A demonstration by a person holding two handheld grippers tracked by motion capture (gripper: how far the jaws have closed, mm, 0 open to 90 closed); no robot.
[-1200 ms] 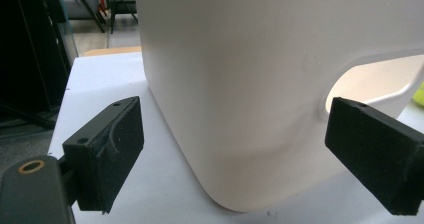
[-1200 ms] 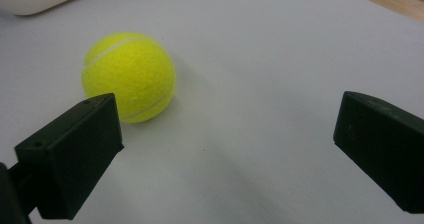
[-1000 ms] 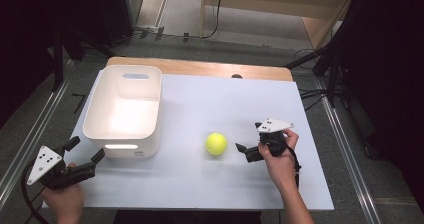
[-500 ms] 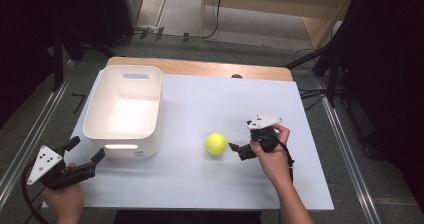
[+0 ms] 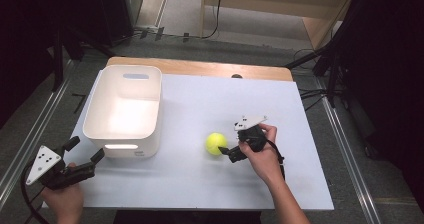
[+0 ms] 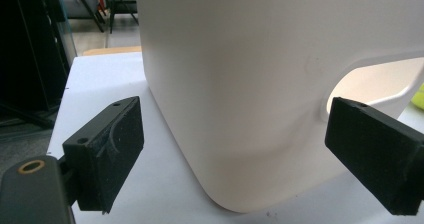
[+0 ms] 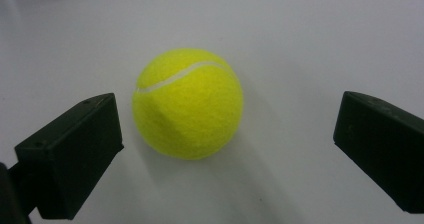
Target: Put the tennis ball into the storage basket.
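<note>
A yellow tennis ball (image 5: 216, 143) lies on the white table, right of the white bin (image 5: 125, 110). My right gripper (image 5: 229, 146) is open just to the ball's right, jaws pointing at it. In the right gripper view the ball (image 7: 188, 103) sits just ahead of the two spread jaws, nearer the left one, and touches neither. My left gripper (image 5: 84, 151) is open at the table's front left corner, close to the bin's front wall. In the left gripper view the bin's rounded corner (image 6: 240, 84) stands just beyond the wide-apart jaws.
The bin has handle cut-outs (image 5: 136, 76) in its end walls and looks empty inside. A wooden strip (image 5: 200, 68) runs along the table's far edge. Dark stands and cables surround the table on the floor.
My right gripper has moved left toward the ball, closing the gap to it. The left gripper and the ball have stayed put.
</note>
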